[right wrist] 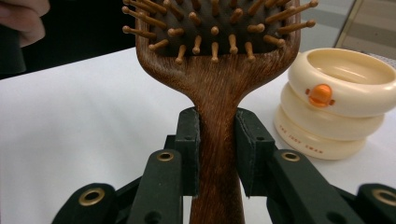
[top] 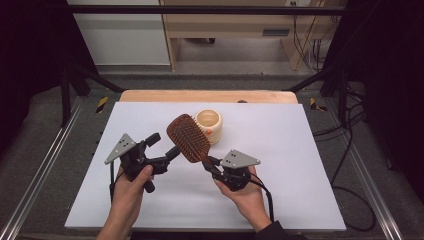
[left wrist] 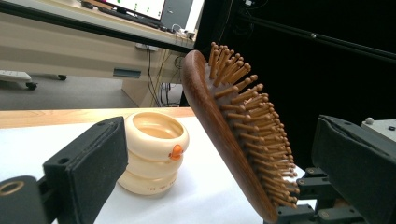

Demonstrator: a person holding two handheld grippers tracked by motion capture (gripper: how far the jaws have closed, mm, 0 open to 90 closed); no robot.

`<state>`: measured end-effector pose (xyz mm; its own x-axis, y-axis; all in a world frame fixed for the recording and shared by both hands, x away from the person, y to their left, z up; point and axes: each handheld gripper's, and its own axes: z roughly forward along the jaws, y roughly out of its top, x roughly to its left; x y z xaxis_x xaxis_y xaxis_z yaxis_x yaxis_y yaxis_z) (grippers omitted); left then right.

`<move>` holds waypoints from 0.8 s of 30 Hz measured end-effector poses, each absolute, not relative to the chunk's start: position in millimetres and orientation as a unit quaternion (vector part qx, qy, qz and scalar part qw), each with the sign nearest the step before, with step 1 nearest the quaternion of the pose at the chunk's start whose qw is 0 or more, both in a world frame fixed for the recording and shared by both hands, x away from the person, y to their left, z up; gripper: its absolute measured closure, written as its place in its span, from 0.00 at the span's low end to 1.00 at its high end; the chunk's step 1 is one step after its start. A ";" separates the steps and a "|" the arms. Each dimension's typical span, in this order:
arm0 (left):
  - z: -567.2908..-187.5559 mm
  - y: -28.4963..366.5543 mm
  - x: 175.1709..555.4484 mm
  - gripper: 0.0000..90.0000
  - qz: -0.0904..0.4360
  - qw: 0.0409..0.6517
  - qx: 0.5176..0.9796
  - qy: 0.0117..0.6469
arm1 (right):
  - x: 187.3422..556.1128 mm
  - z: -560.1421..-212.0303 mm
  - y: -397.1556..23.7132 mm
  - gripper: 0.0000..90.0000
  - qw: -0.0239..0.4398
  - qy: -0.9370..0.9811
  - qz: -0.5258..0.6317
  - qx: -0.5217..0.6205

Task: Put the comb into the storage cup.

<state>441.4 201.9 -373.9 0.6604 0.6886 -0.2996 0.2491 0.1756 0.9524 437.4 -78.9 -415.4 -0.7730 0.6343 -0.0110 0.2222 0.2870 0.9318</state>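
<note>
A wooden paddle hairbrush (top: 187, 137) with orange-tipped pins is held up above the white table cover (top: 290, 165), head tilted up and away. My right gripper (top: 209, 164) is shut on its handle; in the right gripper view both pads (right wrist: 189, 149) press the handle (right wrist: 218, 140) from either side. My left gripper (top: 164, 146) stands wide open beside the brush head. The brush (left wrist: 233, 140) rises between its spread jaws in the left gripper view, with no pad touching it. A cream ringed cup (top: 210, 124) with an orange knob stands just behind the brush.
The cup (left wrist: 152, 154) (right wrist: 334, 100) stands upright on the white cover, close to the brush head. A wooden table edge (top: 210, 96) runs along the back. Metal rails and cables flank the table on both sides.
</note>
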 end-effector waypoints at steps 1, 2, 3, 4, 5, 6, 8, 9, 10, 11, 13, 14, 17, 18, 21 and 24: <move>-373.8 201.6 441.4 0.04 0.163 0.668 0.620 0.378 | 436.6 -415.6 -77.7 0.81 0.195 0.779 0.530 0.274; -373.8 201.3 441.2 0.04 0.162 0.669 0.620 0.377 | 436.1 -416.0 -76.2 0.81 0.191 0.780 0.530 0.272; -373.7 200.9 441.2 0.04 0.161 0.669 0.620 0.376 | 435.6 -416.2 -75.2 0.81 0.192 0.781 0.529 0.270; -373.8 200.8 441.1 0.04 0.160 0.669 0.621 0.376 | 435.0 -416.5 -74.0 0.81 0.192 0.782 0.528 0.269; -373.9 200.7 441.2 0.04 0.158 0.671 0.619 0.377 | 434.9 -416.9 -73.2 0.81 0.191 0.783 0.528 0.267; -374.0 200.9 441.3 0.04 0.156 0.671 0.619 0.377 | 434.3 -417.1 -71.9 0.81 0.192 0.783 0.528 0.266; -374.0 201.5 441.4 0.04 0.155 0.671 0.619 0.378 | 433.8 -417.2 -71.0 0.81 0.190 0.784 0.530 0.263; -374.1 201.6 441.6 0.04 0.154 0.672 0.618 0.377 | 433.2 -417.2 -70.2 0.81 0.190 0.784 0.530 0.262; -374.3 201.8 441.9 0.04 0.152 0.673 0.618 0.377 | 433.0 -417.3 -69.8 0.81 0.190 0.784 0.530 0.261; -374.4 201.9 442.1 0.04 0.150 0.674 0.617 0.378 | 432.7 -417.6 -69.1 0.81 0.190 0.784 0.530 0.260; -374.8 201.9 442.6 0.04 0.146 0.675 0.617 0.378 | 432.4 -418.6 -67.8 0.81 0.189 0.785 0.530 0.258; -375.0 201.7 442.8 0.04 0.144 0.676 0.617 0.378 | 432.2 -419.0 -67.4 0.81 0.189 0.785 0.531 0.258; -376.0 201.7 443.3 0.04 0.134 0.680 0.613 0.379 | 430.8 -419.6 -64.3 0.81 0.189 0.786 0.532 0.252; -376.4 202.1 443.6 0.04 0.131 0.681 0.612 0.381 | 430.1 -419.7 -63.2 0.81 0.190 0.787 0.531 0.249; -377.4 205.0 444.2 0.09 0.124 0.688 0.599 0.392 | 428.4 -420.0 -59.9 0.81 0.189 0.789 0.532 0.243; -378.5 207.8 445.2 0.15 0.116 0.689 0.594 0.398 | 427.2 -421.2 -56.8 0.81 0.189 0.792 0.530 0.237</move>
<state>445.2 207.8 -378.5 0.6569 0.6328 -0.4099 0.3122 0.2665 0.9119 427.2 -56.8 -421.2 -0.8163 0.5756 -0.0492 0.1739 0.3260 0.9292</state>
